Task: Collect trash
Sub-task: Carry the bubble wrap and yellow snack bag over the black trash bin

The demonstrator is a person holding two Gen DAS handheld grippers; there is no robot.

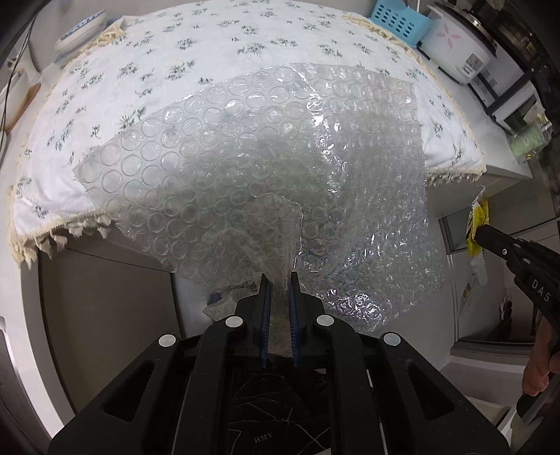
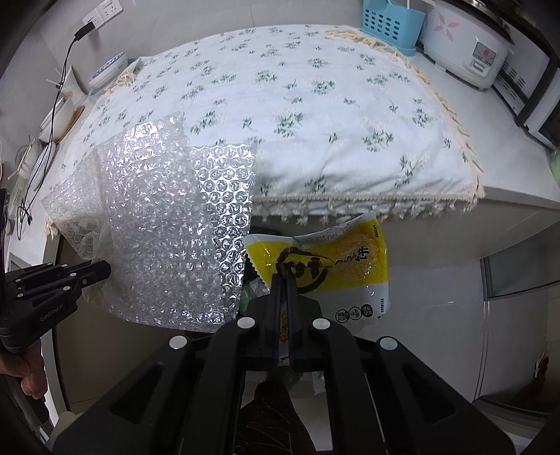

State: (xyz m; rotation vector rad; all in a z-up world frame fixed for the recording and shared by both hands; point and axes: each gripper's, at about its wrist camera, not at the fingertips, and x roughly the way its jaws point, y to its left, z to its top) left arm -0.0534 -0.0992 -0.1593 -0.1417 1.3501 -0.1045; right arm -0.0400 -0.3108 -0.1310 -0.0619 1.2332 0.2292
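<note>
From your left wrist camera, you are holding the left tongs (image 1: pixel 280 280) pinched on a gathered fold of a clear bubble wrap sheet (image 1: pixel 266 168). The sheet is fanning out ahead of the tongs and hanging across the front edge of the bench (image 1: pixel 504 175), hiding part of the white floral cloth (image 1: pixel 217 45) that is covering the bench top. At the far right corner of that cloth a blue perforated basket (image 1: pixel 399 21) and a white rice cooker (image 1: pixel 458 45) are standing on the bench. To the right of the cloth's front edge, your right tongs (image 1: pixel 484 232) are gripping a yellow snack wrapper (image 1: pixel 477 217) in the air.

From your right wrist camera, you are keeping the right tongs (image 2: pixel 284 280) pressed tight on the lower edge of the yellow snack wrapper (image 2: pixel 329 259), which is hanging just below the fringed front edge of the floral cloth (image 2: pixel 315 105). To the left of the wrapper the bubble wrap sheet (image 2: pixel 168 224) is draping over the cloth's front left corner, with the left tongs (image 2: pixel 99 271) clamped on its lower left side and your hand (image 2: pixel 29 372) showing beneath them. The blue basket (image 2: pixel 388 24) and rice cooker (image 2: pixel 465 45) are sitting beyond the cloth's far right corner.
</note>
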